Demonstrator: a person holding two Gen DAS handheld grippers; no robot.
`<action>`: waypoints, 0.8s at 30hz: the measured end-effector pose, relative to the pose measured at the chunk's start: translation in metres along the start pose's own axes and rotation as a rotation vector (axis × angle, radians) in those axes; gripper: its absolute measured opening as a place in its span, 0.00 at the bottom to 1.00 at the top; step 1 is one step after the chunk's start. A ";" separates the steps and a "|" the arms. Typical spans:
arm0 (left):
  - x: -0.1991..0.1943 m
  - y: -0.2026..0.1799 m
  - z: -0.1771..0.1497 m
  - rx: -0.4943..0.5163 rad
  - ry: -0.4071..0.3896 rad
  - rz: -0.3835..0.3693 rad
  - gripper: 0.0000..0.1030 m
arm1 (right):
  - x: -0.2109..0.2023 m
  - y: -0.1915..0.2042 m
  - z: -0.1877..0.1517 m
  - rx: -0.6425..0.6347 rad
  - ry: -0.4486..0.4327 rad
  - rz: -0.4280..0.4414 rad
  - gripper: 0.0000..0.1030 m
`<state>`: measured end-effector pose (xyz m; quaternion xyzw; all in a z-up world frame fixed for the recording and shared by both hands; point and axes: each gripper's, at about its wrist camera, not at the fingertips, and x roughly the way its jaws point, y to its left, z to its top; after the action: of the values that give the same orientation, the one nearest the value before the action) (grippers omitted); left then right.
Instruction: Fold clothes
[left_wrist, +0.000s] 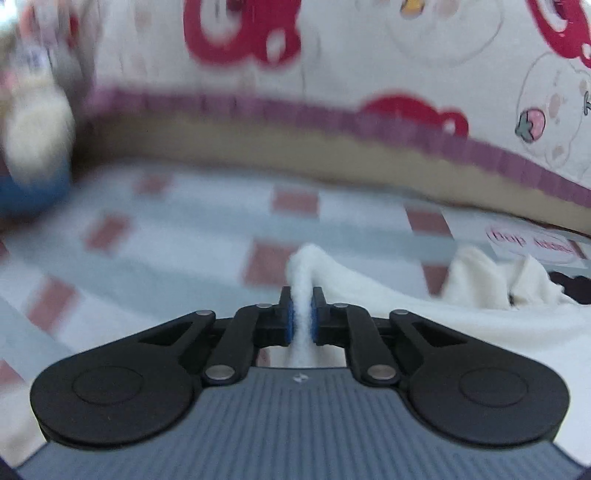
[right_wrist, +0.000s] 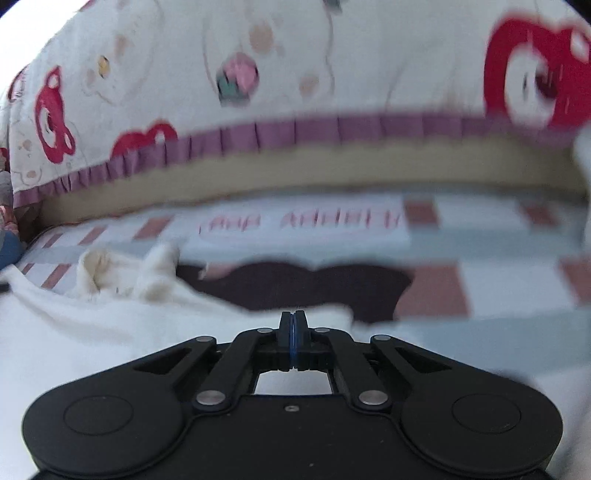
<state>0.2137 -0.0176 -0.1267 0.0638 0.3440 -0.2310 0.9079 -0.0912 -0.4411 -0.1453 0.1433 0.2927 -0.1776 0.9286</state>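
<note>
A white fleecy garment (left_wrist: 424, 306) lies on the checked bed sheet (left_wrist: 177, 229). My left gripper (left_wrist: 303, 295) is shut on a bunched fold of it, and the cloth runs up between the blue pads. In the right wrist view the same white garment (right_wrist: 110, 325) spreads under my right gripper (right_wrist: 293, 315). That gripper's fingers are pressed together right at the garment's front edge, so it appears shut on a thin layer. Two fluffy cuffs (right_wrist: 159, 273) stick up at the left.
A dark garment (right_wrist: 314, 284) lies on the sheet just beyond the white one. A quilt with red bears and a purple frill (right_wrist: 295, 129) is heaped along the far side. A blue and cream object (left_wrist: 33, 158) sits at the far left.
</note>
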 end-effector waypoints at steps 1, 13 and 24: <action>-0.002 0.000 0.000 0.007 -0.016 0.020 0.08 | -0.004 0.000 0.003 -0.007 -0.017 -0.023 0.01; -0.063 -0.021 -0.003 -0.014 -0.029 -0.004 0.28 | -0.059 0.066 -0.026 0.052 0.101 0.203 0.65; -0.093 -0.053 -0.073 0.149 0.263 0.130 0.58 | -0.068 0.084 -0.076 0.012 0.218 0.189 0.72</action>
<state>0.0845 -0.0090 -0.1190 0.1830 0.4367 -0.1862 0.8609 -0.1458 -0.3211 -0.1506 0.1942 0.3761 -0.0743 0.9029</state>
